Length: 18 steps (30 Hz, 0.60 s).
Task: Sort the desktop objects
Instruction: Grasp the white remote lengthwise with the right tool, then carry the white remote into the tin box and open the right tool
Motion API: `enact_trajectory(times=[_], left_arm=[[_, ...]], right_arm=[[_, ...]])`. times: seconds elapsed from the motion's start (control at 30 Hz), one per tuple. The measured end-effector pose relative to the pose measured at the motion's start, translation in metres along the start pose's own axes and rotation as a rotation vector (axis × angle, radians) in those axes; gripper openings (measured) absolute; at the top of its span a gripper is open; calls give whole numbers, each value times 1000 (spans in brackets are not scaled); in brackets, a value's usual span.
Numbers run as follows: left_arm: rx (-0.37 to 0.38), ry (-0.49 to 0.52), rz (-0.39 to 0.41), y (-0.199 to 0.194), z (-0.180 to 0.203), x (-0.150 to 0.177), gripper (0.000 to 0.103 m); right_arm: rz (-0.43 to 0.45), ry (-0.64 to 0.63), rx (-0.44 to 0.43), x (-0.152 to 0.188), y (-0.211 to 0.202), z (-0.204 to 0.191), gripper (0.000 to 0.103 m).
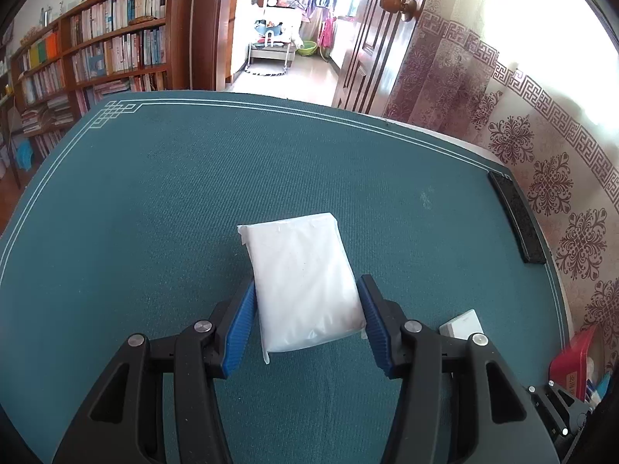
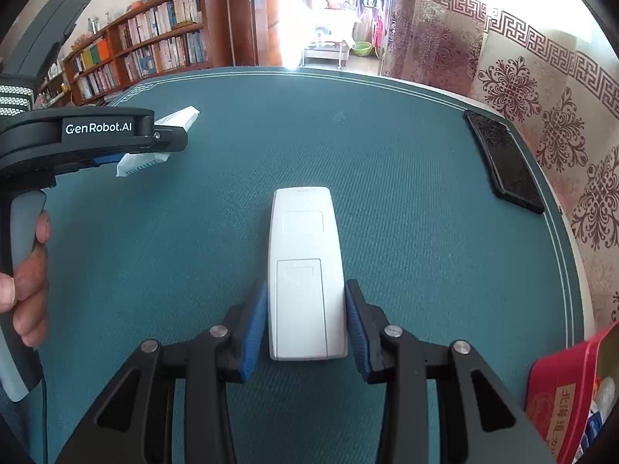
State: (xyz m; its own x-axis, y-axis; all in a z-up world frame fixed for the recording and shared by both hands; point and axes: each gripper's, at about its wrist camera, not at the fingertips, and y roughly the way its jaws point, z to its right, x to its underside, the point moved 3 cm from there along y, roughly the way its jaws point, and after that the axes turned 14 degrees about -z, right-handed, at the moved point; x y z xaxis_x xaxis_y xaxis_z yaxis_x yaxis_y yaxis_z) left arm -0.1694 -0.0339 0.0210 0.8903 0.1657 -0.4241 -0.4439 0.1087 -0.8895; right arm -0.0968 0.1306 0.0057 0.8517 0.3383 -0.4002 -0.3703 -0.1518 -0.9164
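A white tissue pack (image 1: 305, 282) lies on the teal table mat (image 1: 154, 201). My left gripper (image 1: 307, 290) straddles it, with both blue pads against its sides. It also shows in the right wrist view (image 2: 154, 147), partly hidden by the left gripper body. A white remote control (image 2: 307, 270) lies face down on the mat. My right gripper (image 2: 305, 294) straddles its near half, with the pads touching or nearly touching its sides. The remote's end shows in the left wrist view (image 1: 462, 324).
A black phone (image 2: 503, 160) lies near the mat's far right edge, and shows in the left wrist view (image 1: 516, 216). A red box (image 2: 561, 394) with items stands at the near right. A bookshelf (image 1: 96, 50) and patterned curtain (image 1: 541, 147) lie beyond the table.
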Motion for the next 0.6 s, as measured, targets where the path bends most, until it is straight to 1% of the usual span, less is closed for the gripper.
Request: enact_trajectory(times=[0.13,0.37,0.43,0.6], left_arm=[[7,35,7,-4,14,3,56],[52,105,-2,-11,40,15,56],[57,132,3,-14,50,19,56],[79,205,2,-21,75,32,56]], right_arm=[[21,60,-21,14,-16,7,43],[85,156,-12,46,-57,27,43],[107,191,3,55,-70,37,43],[146,282,81,80,-100,71,43]])
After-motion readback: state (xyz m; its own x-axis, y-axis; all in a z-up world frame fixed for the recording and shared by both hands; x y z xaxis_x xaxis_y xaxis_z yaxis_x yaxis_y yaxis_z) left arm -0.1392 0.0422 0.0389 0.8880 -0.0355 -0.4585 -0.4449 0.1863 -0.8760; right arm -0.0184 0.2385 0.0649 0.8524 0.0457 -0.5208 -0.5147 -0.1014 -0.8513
